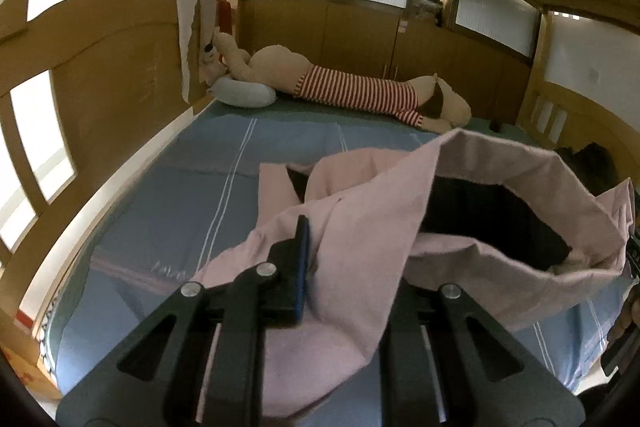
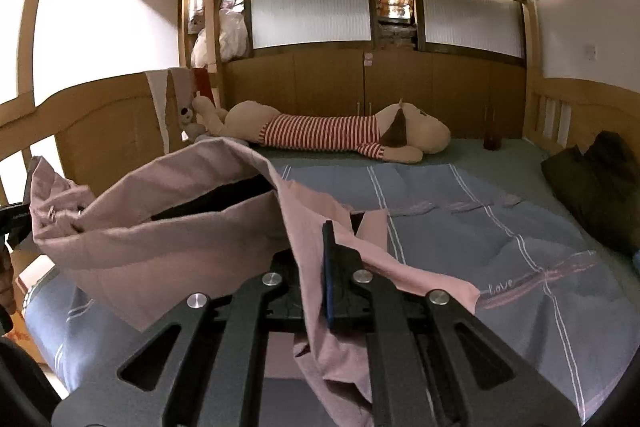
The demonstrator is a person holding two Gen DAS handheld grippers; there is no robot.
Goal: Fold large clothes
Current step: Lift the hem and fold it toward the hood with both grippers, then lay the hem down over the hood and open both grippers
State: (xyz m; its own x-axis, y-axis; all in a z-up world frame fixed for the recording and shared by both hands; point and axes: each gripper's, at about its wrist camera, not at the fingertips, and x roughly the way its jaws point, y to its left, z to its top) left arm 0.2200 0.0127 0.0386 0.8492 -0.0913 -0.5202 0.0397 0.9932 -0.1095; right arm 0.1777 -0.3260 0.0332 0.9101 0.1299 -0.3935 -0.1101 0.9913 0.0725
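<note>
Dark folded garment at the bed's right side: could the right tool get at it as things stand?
Probably not yet. The right tool is shut on the pink garment; the dark folded garment lies unobstructed on the blue bedsheet, but the tool's grip is occupied.

Garment (image 2: 168, 227) hangs above bed (image 2: 500, 247), plush toy (image 2: 332, 133) behind.

The bed (image 2: 460, 227), under a blue striped sheet, carries a long plush dog (image 2: 332, 131) and dark clothing (image 2: 596, 183).

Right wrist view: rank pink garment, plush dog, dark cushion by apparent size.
1. pink garment, though it is nearest the camera, so partly inflated.
2. plush dog.
3. dark cushion, cut off by the frame edge, so unsure.
</note>
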